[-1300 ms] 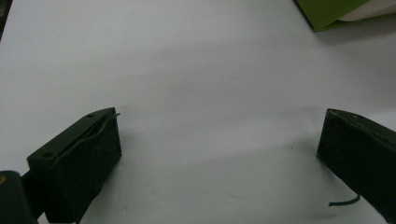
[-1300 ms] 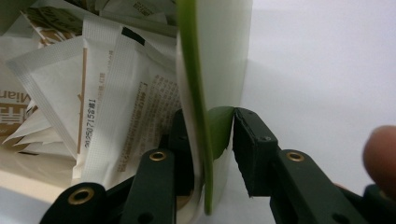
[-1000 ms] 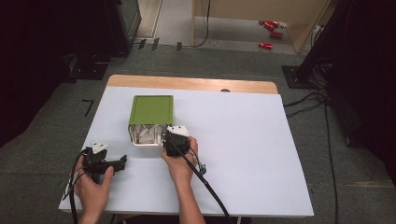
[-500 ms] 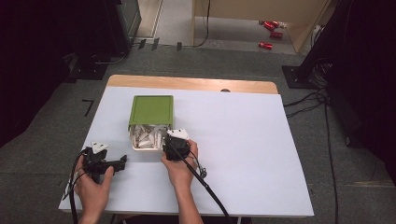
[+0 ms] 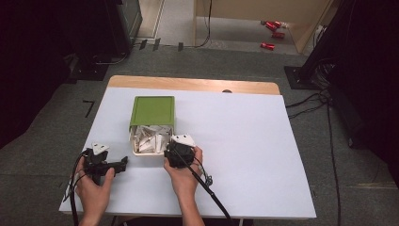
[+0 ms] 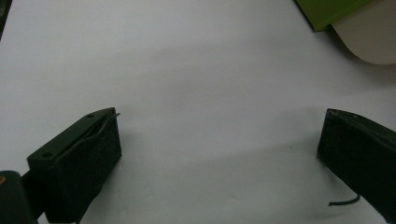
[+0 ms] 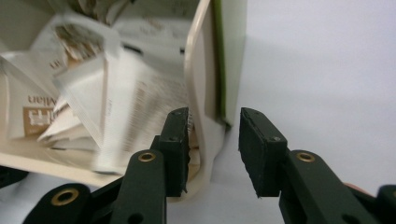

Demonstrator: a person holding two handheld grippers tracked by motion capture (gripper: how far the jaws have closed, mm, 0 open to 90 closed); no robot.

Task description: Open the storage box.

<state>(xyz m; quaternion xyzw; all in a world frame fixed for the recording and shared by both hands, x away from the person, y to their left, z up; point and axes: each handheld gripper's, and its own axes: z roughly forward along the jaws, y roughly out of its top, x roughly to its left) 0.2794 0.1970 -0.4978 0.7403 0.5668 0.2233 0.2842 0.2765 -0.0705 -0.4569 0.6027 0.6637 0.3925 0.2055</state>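
Observation:
A green box (image 5: 153, 110) lies on the white table (image 5: 244, 141), and a cream tray (image 5: 149, 152) full of paper sachets (image 5: 148, 137) sticks out of its near end. My right gripper (image 5: 171, 145) is at the tray's near right corner. In the right gripper view its jaws (image 7: 214, 116) straddle the tray's side wall (image 7: 198, 70), one inside and touching it, the other outside with a small gap; it is open. My left gripper (image 5: 124, 163) lies low over the table left of the tray, jaws wide open (image 6: 219, 121) with nothing between them.
The table's wooden far edge (image 5: 188, 84) runs behind the box. Cables (image 5: 207, 186) trail from both grippers toward the near edge. Bare white table spreads to the right of the box. Dark floor and equipment surround the table.
My right gripper has drawn back toward the near edge, and the cream tray has come a little further out of the green box. The left gripper has stayed put.

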